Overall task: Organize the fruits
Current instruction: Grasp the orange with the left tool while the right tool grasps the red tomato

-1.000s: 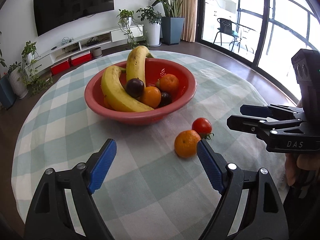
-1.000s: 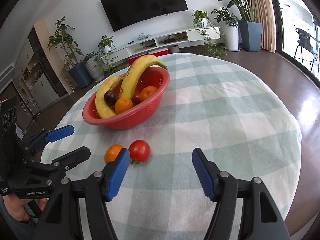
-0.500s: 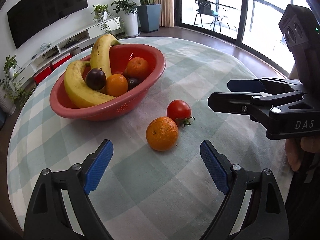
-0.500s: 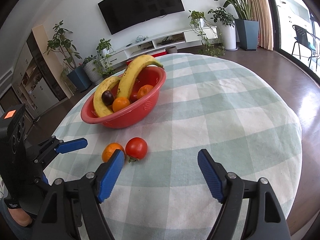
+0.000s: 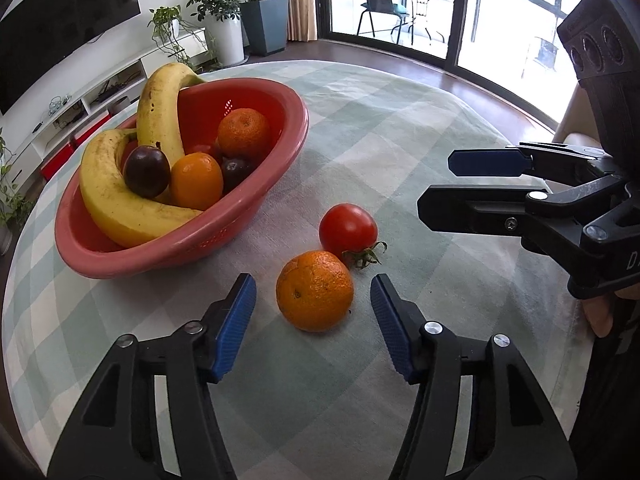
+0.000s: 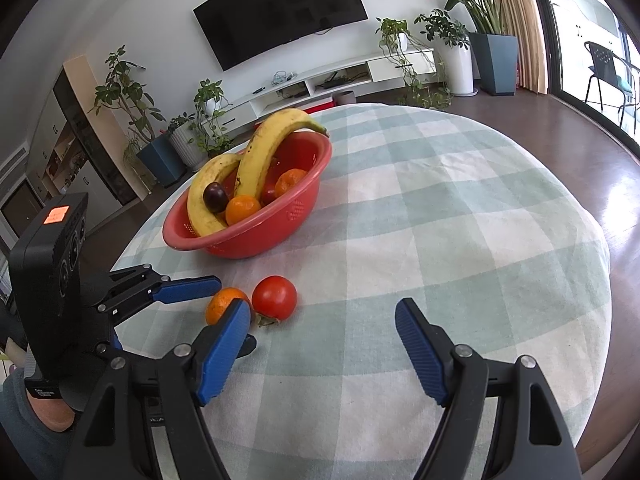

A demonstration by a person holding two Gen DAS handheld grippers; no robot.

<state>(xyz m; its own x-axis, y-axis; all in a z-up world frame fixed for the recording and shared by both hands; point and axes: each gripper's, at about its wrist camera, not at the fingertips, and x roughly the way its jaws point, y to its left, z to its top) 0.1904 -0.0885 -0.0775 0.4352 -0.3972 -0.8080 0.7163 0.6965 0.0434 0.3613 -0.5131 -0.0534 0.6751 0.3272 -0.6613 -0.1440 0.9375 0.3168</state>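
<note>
Left gripper [image 5: 313, 300] has closed in on the orange [image 5: 315, 290] since a second ago; jaws spread, now flanking it, not touching. Orange sits on the checked tablecloth [image 5: 400, 128], touching the tomato [image 5: 348, 230], near the red bowl [image 5: 280, 176] of fruit. Right gripper [image 6: 323, 344] also spread, empty, hovering just right of the tomato.

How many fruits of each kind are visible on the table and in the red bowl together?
Bananas: 2
Oranges: 3, one on the table, two in the bowl
Tomatoes: 1 whole on the table
Dark plums: 2
Total: 8, plus a red fruit mostly hidden in the red bowl.
</note>
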